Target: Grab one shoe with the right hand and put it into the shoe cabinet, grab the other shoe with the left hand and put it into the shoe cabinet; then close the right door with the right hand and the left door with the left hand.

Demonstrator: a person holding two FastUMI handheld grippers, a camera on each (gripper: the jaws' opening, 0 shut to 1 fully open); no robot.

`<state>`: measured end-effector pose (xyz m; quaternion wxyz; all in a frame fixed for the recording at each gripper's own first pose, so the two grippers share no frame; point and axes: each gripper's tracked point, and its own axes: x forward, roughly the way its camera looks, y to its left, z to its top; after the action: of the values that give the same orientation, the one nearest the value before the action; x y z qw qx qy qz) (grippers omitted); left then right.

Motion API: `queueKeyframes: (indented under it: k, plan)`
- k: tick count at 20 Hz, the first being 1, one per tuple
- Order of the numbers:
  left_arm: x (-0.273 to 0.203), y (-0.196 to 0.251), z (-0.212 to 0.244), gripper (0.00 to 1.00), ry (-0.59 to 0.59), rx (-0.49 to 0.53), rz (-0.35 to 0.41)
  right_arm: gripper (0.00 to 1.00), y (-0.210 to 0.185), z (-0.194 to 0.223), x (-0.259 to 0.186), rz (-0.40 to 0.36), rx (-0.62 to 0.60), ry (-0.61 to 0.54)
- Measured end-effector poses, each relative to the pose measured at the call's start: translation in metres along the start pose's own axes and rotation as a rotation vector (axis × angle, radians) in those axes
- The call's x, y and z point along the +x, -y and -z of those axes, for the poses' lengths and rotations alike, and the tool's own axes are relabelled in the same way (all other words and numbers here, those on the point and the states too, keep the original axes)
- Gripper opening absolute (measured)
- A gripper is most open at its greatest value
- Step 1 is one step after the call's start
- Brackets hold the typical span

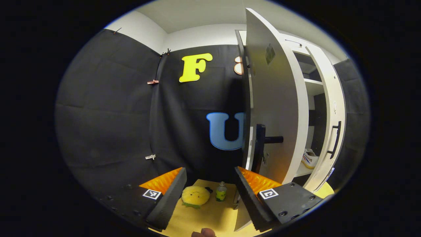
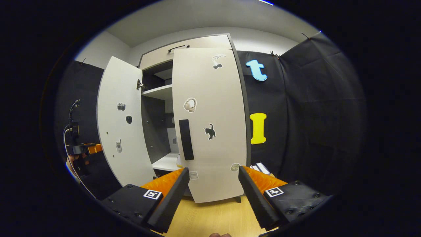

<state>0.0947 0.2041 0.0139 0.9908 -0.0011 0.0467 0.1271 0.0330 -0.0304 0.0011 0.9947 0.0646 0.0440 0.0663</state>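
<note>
Standing open in both views, the white shoe cabinet [image 2: 197, 42] has its two doors at different angles. In the right gripper view the right door [image 2: 210, 125] is nearly closed (a narrow dark gap remains along its left edge), with a black bar handle [image 2: 186, 139] and several small stickers on its face, while the left door [image 2: 120, 121] is swung well out to the left. Between them, shelves [image 2: 159, 92] and the dark interior are visible. The right gripper [image 2: 213, 189] hangs just in front of the right door with its fingers spread apart and nothing between them, above a light wooden floor [image 2: 210, 217]. At the far left of this view the left gripper [image 2: 86, 148] appears small, held by a hand, beside the open left door.

In the left gripper view the left door [image 1: 276, 108] is seen almost edge-on, its black handle [image 1: 261, 144] jutting out just above the right finger. The left gripper [image 1: 210, 189] is also spread wide, pinching nothing, close to that door's outer edge. Past the door, a white shoe [image 1: 309, 158] sits on a lower shelf [image 1: 304, 169] inside the cabinet; the right door's [image 1: 332, 125] inner side stands beyond it. On the floor [image 1: 213, 214] ahead lie a yellow plush toy [image 1: 195, 196] and a small bottle [image 1: 221, 192], near each other.
</note>
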Motion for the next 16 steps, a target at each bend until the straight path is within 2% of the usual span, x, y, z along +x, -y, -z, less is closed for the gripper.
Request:
queueKeyframes:
  k: [9,16]
  plan:
    - [-0.013,0.058,0.0,0.92,0.002,0.008,0.071,0.98,0.027,-0.003,-0.009,0.015,-0.011,-0.002]
    - [-0.006,0.129,0.002,0.92,0.006,0.013,0.178,0.98,0.05,-0.005,-0.02,0.042,-0.021,-0.004]
